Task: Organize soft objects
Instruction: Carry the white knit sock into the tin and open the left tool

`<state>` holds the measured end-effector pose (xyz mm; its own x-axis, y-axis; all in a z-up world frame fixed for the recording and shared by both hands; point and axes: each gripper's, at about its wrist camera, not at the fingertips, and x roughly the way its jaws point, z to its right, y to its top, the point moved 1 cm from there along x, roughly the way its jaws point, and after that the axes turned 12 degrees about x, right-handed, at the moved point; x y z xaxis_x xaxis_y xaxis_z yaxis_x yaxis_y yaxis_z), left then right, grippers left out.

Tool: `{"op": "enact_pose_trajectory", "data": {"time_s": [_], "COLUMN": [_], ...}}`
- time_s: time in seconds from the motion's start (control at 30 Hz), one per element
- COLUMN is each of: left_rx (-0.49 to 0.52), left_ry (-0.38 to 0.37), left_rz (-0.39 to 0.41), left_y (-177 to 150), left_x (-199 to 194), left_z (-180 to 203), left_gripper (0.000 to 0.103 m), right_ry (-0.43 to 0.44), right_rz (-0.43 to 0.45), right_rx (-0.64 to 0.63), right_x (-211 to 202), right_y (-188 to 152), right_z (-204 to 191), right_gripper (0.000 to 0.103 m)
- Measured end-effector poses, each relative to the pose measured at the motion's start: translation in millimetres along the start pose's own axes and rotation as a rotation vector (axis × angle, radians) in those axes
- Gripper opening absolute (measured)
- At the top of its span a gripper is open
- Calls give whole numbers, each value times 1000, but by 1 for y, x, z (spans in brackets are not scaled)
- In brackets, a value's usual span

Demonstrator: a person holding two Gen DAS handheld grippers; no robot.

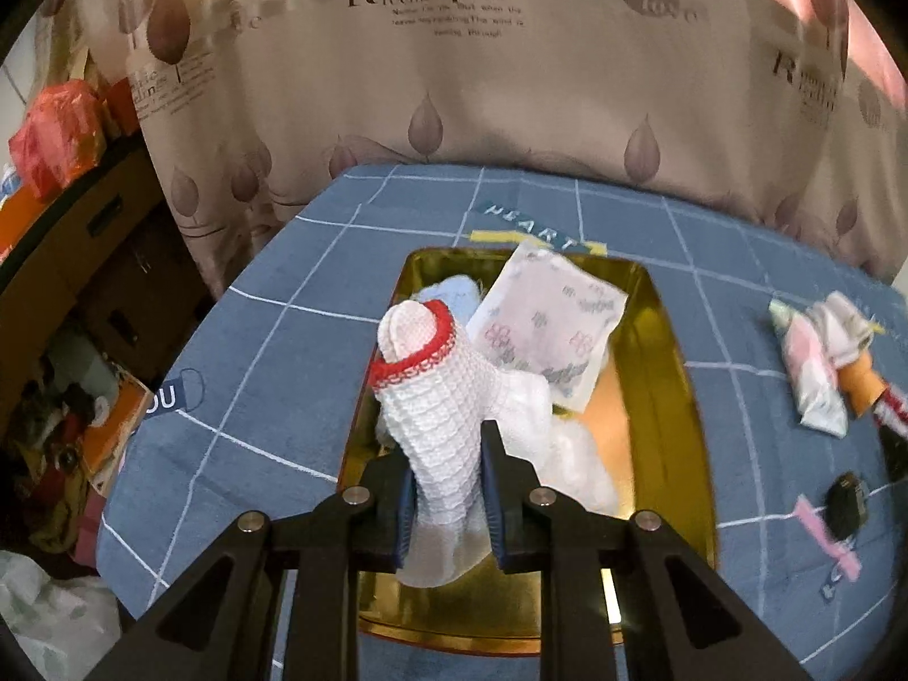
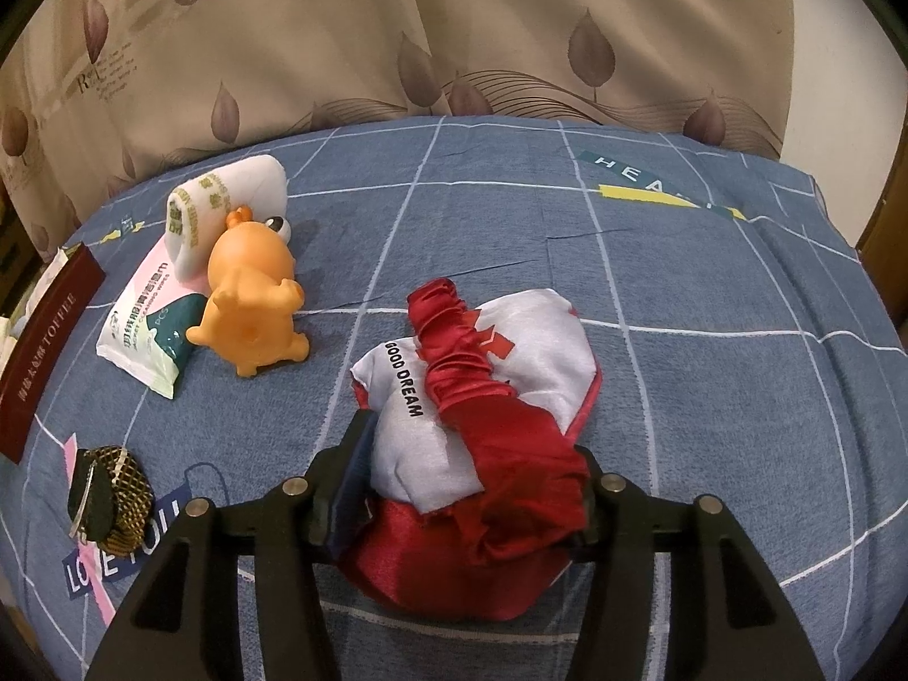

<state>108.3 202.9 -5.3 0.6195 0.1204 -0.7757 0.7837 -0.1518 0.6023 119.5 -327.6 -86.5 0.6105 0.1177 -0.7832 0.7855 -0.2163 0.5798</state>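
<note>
Our left gripper [image 1: 445, 488] clamped a white sock [image 1: 437, 397] above the gold tin [image 1: 675, 397]. Our right gripper [image 2: 471, 488] pinched the red-and-white pillow [image 2: 511, 363] on the bed [image 2: 681, 284]; open bedding lay beyond.

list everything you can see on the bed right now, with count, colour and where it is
knitted sock: 1, white with red cuff, over gold tray, in left claw
gold tray: 1, on blue bedspread
printed packet: 1, white, tilted in tray
eye mask: 1, red and white, "GOOD DREAM", in right claw
toy: 1, orange, lying beside wipes pack
rolled cloth: 1, white
mesh bundle: 1, dark
left claw: 1, black
right claw: 1, black
</note>
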Motion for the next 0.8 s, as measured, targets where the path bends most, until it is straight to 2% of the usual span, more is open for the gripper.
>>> {"op": "enact_pose_trajectory", "data": {"time_s": [0.4,0.43,0.5,0.6,0.7,0.8], "left_rx": [20,17,19,16,16,54], "left_ry": [-9,-11,-21,-51,-71,-50], "left_rz": [-55,-58,-67,-88,-95,-90], "left_y": [-16,-16,-16,-16,-17,-18], "left_x": [16,16,16,16,13,8], "left_z": [4,3,3,2,2,5], "left_gripper": [24,25,37,48,49,49], "right_ry": [-2,-2,-5,-6,-13,-13], "right_rz": [0,0,0,-1,-2,-3], "right_rx": [-1,-1,-4,-6,-16,-18], "right_x": [1,1,1,1,1,1], "right_y": [0,0,0,-1,-2,-1], "right_z": [-2,-2,0,-2,0,1], "right_gripper": [53,53,53,54,55,56]}}
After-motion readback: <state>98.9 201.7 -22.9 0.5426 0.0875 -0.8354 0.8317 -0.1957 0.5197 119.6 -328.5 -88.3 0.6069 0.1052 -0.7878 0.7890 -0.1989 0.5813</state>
